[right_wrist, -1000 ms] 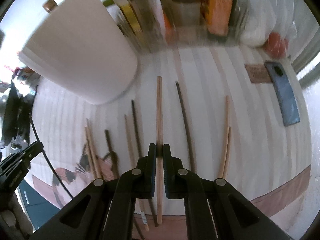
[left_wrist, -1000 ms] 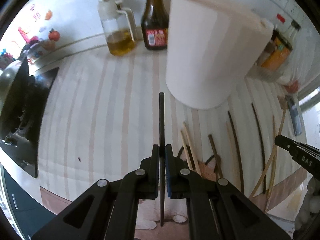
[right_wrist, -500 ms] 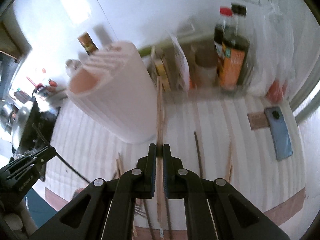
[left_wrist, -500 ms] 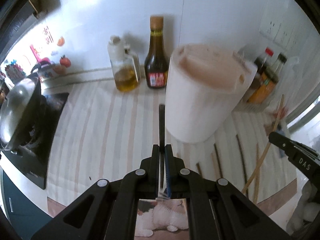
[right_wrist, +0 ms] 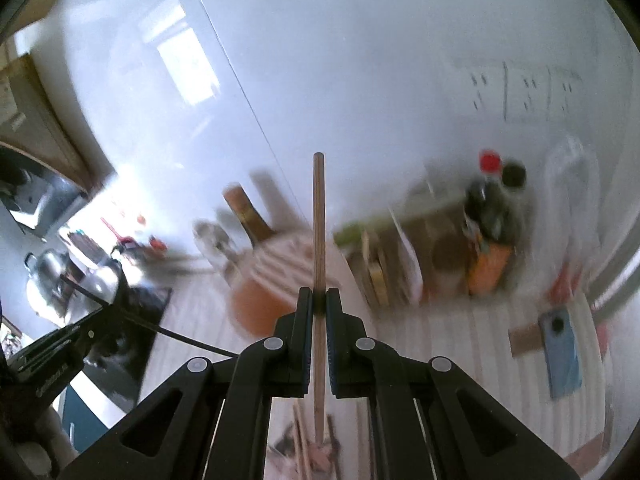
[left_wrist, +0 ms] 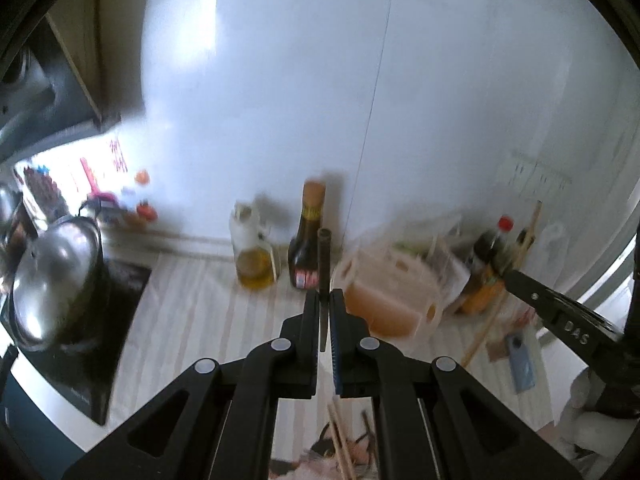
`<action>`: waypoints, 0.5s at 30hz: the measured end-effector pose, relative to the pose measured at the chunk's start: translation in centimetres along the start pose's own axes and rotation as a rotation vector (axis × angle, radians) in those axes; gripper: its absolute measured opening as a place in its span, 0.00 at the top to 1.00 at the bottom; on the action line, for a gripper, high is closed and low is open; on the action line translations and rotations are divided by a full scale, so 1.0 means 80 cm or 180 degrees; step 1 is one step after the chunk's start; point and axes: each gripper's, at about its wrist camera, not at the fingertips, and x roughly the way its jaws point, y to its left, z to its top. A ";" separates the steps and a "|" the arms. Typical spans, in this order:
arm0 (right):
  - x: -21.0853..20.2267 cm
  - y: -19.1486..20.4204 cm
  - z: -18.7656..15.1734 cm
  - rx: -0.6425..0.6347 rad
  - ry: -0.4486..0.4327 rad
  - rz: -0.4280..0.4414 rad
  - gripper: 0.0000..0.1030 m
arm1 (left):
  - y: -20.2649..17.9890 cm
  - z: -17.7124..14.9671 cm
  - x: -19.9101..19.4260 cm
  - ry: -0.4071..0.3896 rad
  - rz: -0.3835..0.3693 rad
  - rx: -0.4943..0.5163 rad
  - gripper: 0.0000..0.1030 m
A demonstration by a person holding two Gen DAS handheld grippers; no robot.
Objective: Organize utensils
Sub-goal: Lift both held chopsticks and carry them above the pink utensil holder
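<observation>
My left gripper [left_wrist: 324,300] is shut on a dark chopstick [left_wrist: 323,258] and holds it high above the counter. My right gripper [right_wrist: 319,296] is shut on a light wooden chopstick [right_wrist: 319,216], also lifted high. Below both stands the pinkish-white slotted utensil holder [left_wrist: 390,292], seen from above; it also shows in the right wrist view [right_wrist: 276,280]. More chopsticks [right_wrist: 300,436] lie on the striped counter near the frame bottom. The right gripper with its wooden chopstick shows at the right of the left wrist view [left_wrist: 560,312]; the left gripper shows at the left of the right wrist view [right_wrist: 60,344].
An oil jug [left_wrist: 252,256] and a dark sauce bottle [left_wrist: 308,256] stand at the wall. Sauce bottles [right_wrist: 492,216] and a rack stand at the right. A pot [left_wrist: 52,284] sits on the stove at left. A blue phone [right_wrist: 562,352] lies at right.
Both grippers have risen well above the counter with their chopsticks and tilted up toward the wall. The utensil holder now appears smaller and lower.
</observation>
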 end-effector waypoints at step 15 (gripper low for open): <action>0.030 0.038 0.084 -0.0040 -0.0466 0.0012 0.94 | -0.019 0.081 0.005 -0.0103 -0.0201 0.0050 0.98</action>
